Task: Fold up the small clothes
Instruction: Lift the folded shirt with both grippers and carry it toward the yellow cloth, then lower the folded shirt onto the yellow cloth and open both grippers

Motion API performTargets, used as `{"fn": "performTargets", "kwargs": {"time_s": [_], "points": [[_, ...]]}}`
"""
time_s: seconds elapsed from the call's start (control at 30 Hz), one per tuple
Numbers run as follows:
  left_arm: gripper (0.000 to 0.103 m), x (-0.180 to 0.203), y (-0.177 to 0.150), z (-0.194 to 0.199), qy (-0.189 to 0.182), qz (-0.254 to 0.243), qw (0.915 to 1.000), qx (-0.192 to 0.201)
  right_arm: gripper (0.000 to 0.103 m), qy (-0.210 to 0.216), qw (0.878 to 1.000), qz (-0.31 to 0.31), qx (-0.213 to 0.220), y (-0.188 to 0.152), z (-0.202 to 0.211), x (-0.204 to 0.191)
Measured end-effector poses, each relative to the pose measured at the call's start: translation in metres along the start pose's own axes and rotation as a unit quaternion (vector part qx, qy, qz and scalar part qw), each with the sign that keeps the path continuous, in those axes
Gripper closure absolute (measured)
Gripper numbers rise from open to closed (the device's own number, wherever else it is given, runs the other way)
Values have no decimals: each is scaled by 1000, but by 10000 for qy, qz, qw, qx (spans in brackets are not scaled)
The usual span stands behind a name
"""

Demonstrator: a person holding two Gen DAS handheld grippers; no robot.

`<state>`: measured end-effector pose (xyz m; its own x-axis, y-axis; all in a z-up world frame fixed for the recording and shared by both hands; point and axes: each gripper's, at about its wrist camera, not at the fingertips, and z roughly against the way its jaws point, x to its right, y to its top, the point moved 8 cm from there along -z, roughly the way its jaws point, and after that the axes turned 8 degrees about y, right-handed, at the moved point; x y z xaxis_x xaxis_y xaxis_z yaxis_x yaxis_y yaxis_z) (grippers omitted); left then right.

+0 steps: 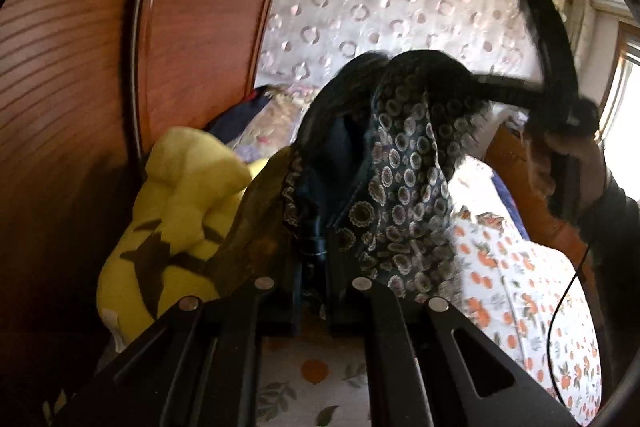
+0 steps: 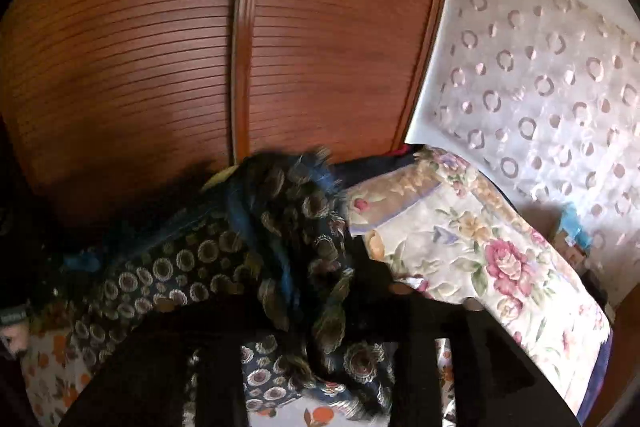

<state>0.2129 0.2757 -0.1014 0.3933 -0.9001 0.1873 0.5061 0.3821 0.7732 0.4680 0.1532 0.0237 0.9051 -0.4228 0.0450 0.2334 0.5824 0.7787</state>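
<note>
Left fingers (image 1: pixel 314 301) pinching scarf (image 1: pixel 404 163) edge

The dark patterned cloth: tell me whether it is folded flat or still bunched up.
Bunched, not folded. The dark patterned cloth hangs crumpled off the bedsheet, pinched in the left gripper and draped across the right gripper.

1. the right gripper (image 1: pixel 556 75) is smeared by motion blur in the left wrist view; its fingertips cannot be told apart.
2. the dark patterned cloth (image 2: pixel 256 259) hides the right gripper's tips in its own view.
3. the cloth covers part of the yellow plush toy (image 1: pixel 180 195).
4. the bed (image 1: pixel 520 287) is cut off at the frame's edge.
</note>
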Motion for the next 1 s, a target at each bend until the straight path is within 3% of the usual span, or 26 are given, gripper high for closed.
{"fn": "performTargets", "kwargs": {"time_s": [0.07, 0.13, 0.27, 0.5, 0.57, 0.63, 0.73, 0.77, 0.83, 0.9, 0.93, 1.0], "points": [[94, -6, -4, -6, 72, -6, 10000, -51, 43, -219, 9997, -40, 114, 4, 2, 6], [94, -8, -3, -8, 123, -29, 9999, -38, 38, -340, 9989, -147, 277, 2, 10, 16], [94, -13, 0, -10, 186, -49, 9998, -44, 38, -33, 9995, -281, 171, -26, 7, 20], [94, -15, -3, -12, 372, -206, 9990, -102, 38, 491, 9946, -819, -405, -82, -45, 27], [94, -15, -5, -12, 409, -258, 9988, -109, 38, 414, 9930, -909, -639, -99, -64, 32], [91, -14, -5, -11, 498, -326, 9982, -113, 38, 366, 9938, -939, -462, -102, -70, 36], [73, -13, -4, -6, 661, -470, 9967, -102, 38, 304, 9930, -1090, -336, -106, -62, 37], [61, -12, -3, -3, 686, -510, 9963, -74, 38, 251, 9930, -1110, -301, -108, -57, 36], [50, -9, 0, 7, 575, -524, 9970, 37, 38, 174, 9936, -1094, -216, -111, -47, 30], [20, -5, 3, 18, 540, -547, 9969, 157, 38, 109, 9940, -1083, -87, -111, -37, 16], [19, -2, 4, 25, 543, -563, 9966, 259, 38, 101, 9940, -1087, -23, -117, -30, -9], [19, 2, 4, 35, 656, -643, 9953, 308, 38, 84, 9936, -1126, 76, -122, -17, -21]]}}
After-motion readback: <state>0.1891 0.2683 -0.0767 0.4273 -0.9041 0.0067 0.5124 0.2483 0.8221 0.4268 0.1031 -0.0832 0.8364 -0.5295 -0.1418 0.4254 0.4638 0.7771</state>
